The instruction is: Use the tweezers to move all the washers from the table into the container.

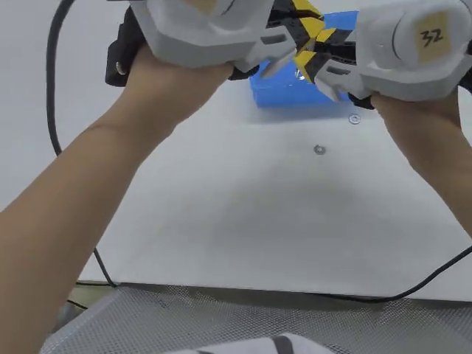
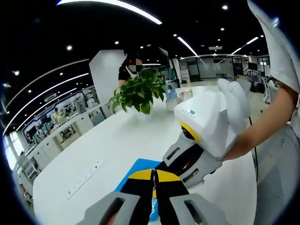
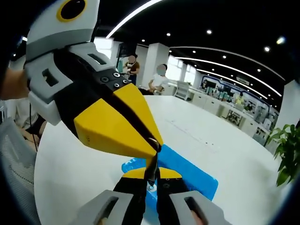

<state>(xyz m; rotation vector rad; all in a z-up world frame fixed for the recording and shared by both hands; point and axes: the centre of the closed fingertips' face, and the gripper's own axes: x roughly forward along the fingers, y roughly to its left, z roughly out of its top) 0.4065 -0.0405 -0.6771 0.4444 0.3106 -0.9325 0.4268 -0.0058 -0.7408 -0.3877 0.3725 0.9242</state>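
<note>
both grippers raised tip to tip over the blue container

pose: left hand [image 1: 166,77] and right hand [image 1: 417,110] hold the grippers high, at 12 o'clock in the head view. the forearms reach in from 8 and 4 o'clock.
left gripper [image 2: 153,180]: jaws pressed together; hold on anything cannot be told.
right gripper [image 3: 151,177]: jaws pinching the tweezers [image 3: 152,161], whose upper end meets the left gripper's yellow tip.
washers: far washer [image 1: 355,119] at 4 o'clock of the container [image 1: 284,94], near washer [image 1: 319,150] at 5 o'clock, both on bare worktop [image 1: 243,214].
obscured: container mostly covered by the grippers, contents unseen; gripper bodies cut off at the top edge.
</note>
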